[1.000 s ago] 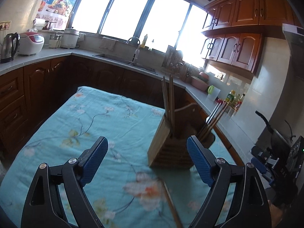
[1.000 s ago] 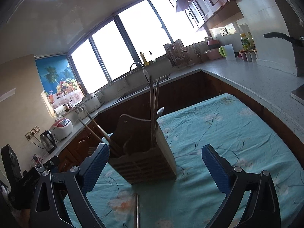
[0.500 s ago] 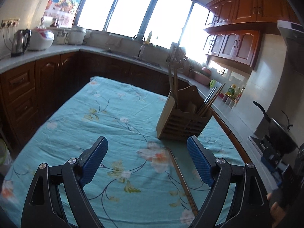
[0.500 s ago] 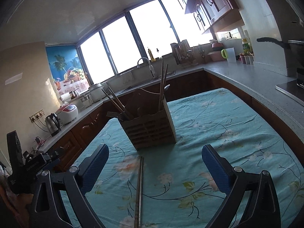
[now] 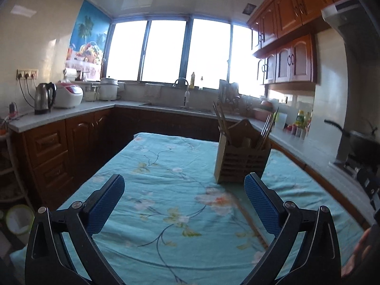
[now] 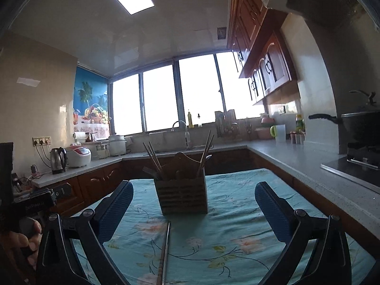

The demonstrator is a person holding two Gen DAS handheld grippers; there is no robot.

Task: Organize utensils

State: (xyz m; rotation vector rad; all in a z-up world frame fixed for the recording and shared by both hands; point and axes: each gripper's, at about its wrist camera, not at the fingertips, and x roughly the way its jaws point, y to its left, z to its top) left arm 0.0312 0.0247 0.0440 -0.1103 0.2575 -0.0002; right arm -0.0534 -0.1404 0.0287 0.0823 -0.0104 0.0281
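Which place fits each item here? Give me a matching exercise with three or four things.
Things:
1. slatted wooden utensil holder
2. loose pair of metal chopsticks
3. steel electric kettle
4. black frying pan

Places:
A. on the stove at right
B. flat on the floral tablecloth, in front of the holder
C. upright on the tablecloth, chopsticks sticking out
D. on the left counter by the wall sockets

Pairs: 1-C, 2-B, 3-D, 4-A

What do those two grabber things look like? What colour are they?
Both the left gripper and the right gripper have black, triangle-shaped plastic arms with cut-out holes and silver bolts. Their fingers wear blue, bumpy rubber pads. No cables or markings show.
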